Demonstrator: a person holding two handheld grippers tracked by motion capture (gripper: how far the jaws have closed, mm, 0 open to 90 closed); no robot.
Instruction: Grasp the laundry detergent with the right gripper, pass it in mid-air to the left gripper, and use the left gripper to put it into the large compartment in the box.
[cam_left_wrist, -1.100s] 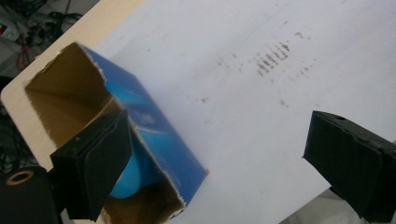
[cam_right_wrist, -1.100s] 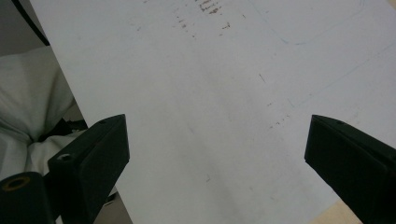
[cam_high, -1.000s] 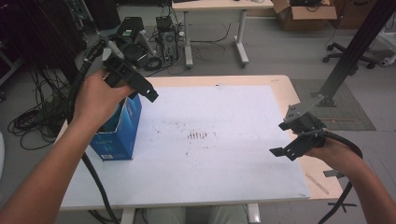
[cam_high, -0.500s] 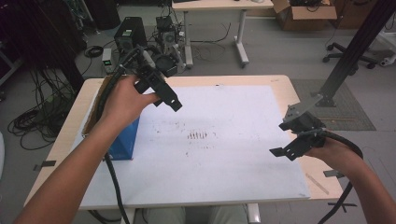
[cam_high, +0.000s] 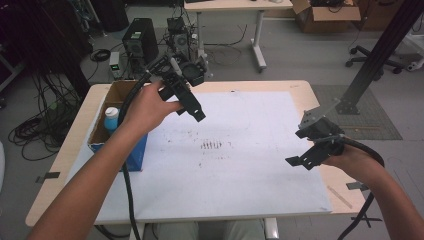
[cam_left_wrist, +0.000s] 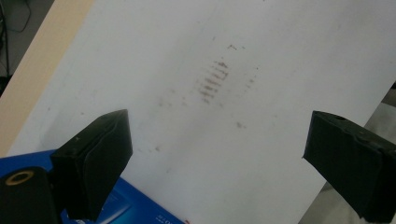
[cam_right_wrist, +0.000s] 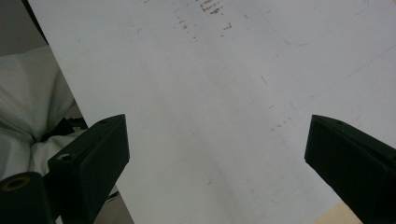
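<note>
Grey floor (cam_high: 300, 55), office chair (cam_high: 372, 52), desk (cam_high: 230, 6).

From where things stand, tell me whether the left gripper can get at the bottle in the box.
Probably yes. The left gripper hangs open beside the blue box, whose top is open, and nothing covers the bottle.

left gripper (cam_high: 192, 107) lifted rightward off blue box (cam_high: 135, 152) | box now open to view | white bottle (cam_high: 111, 118) visible inside
</note>
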